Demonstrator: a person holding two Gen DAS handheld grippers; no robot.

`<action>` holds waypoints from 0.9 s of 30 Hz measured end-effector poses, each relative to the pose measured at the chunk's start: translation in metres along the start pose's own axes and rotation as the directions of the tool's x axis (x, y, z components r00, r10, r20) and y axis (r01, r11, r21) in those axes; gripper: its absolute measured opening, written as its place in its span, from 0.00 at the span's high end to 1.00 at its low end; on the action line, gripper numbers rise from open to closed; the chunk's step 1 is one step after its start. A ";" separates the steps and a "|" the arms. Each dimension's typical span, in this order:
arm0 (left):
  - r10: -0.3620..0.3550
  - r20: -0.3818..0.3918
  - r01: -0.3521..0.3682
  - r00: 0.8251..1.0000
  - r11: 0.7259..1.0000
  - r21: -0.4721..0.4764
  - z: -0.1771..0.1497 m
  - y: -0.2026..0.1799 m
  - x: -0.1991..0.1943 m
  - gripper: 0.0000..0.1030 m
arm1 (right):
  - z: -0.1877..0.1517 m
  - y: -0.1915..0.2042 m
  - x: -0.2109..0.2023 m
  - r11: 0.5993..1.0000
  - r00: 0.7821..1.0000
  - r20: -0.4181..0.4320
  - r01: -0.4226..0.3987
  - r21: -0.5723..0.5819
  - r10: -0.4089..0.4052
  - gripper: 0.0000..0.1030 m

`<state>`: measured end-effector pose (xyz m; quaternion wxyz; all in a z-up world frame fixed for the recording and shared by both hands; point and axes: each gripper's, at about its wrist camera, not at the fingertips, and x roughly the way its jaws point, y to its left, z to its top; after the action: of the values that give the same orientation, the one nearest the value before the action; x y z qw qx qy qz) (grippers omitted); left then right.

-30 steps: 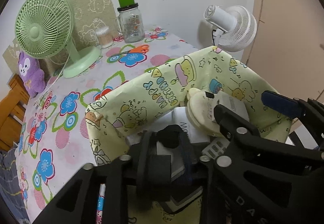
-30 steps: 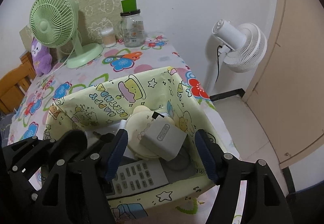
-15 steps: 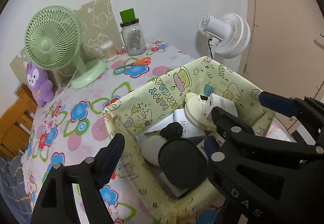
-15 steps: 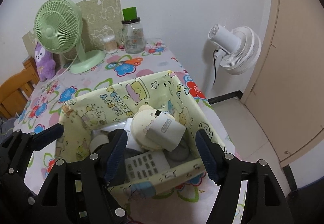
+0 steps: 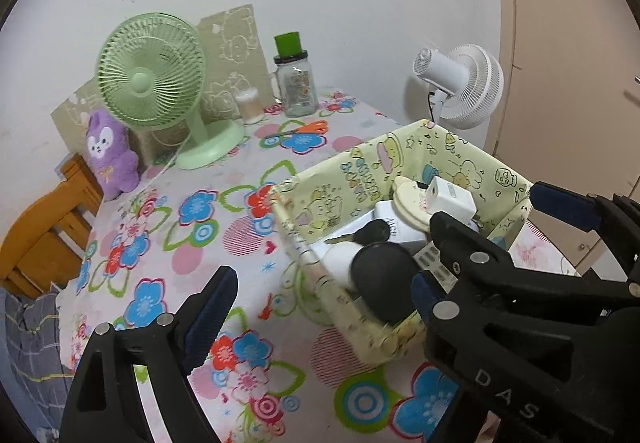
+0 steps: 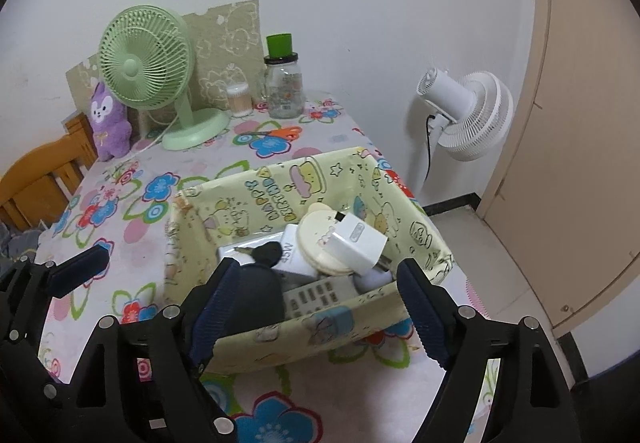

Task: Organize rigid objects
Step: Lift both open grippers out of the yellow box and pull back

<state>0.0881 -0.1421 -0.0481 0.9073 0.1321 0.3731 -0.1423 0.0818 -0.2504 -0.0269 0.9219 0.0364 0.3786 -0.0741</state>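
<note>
A yellow cartoon-print basket [image 5: 372, 167] [image 6: 280, 191] stands on the flowered table near its right edge. It holds a black round object [image 5: 382, 283] [image 6: 256, 295], a car key [image 5: 370, 233] [image 6: 266, 253], a white charger [image 5: 452, 199] [image 6: 356, 239], a cream round case [image 5: 412, 199] [image 6: 316, 239], a white box [image 6: 294, 255] and a remote [image 6: 320, 293]. My left gripper [image 5: 320, 307] is open and empty above the table, at the basket's near-left corner. My right gripper [image 6: 316, 307] is open and empty, above the basket's near wall.
At the back stand a green desk fan [image 5: 152, 83], a purple plush [image 5: 110, 159], a jar with green lid [image 5: 294, 83], a cotton-swab pot [image 5: 248, 107] and orange scissors [image 5: 308, 129]. A white floor fan [image 6: 468, 115] and a door are right of the table. A wooden chair [image 5: 44, 227] is left.
My left gripper has opened, let go of the black round object into the basket, and drawn back up. Both grippers have pulled away from the basket.
</note>
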 end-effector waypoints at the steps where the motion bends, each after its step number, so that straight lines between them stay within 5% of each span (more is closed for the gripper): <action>1: 0.001 0.002 -0.001 1.000 1.000 -0.002 -0.001 0.002 -0.002 0.11 | -0.001 0.003 -0.003 1.000 1.000 0.003 -0.004 -0.002 0.004 0.19; 27: 0.126 0.085 -0.107 0.988 0.973 -0.205 -0.062 0.081 -0.068 0.00 | -0.031 0.072 -0.060 0.989 0.990 0.102 -0.088 -0.115 0.100 0.08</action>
<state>0.0309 -0.0344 -0.0316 0.9399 0.0548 0.3322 -0.0568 0.0306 -0.1687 -0.0058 0.9439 -0.0010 0.3300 -0.0113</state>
